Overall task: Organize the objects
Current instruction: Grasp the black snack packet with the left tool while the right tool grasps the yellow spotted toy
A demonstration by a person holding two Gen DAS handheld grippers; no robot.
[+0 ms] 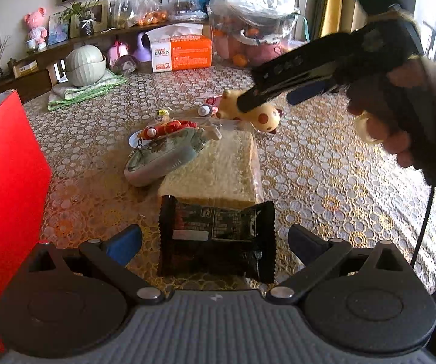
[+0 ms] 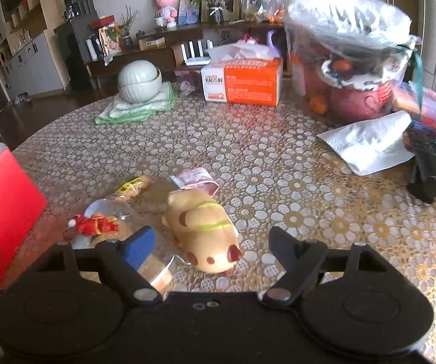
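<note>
L gripper open astride dark packet; R gripper open over giraffe toy.

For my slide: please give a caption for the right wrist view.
Open right claw above a spotted yellow plush toy on the lace tablecloth.

Open left gripper around dark snack packet, bread beyond

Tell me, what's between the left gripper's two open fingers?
In the left wrist view, a black crinkly snack packet lies flat on the lace tablecloth between the left gripper fingers, untouched on both sides.
</note>
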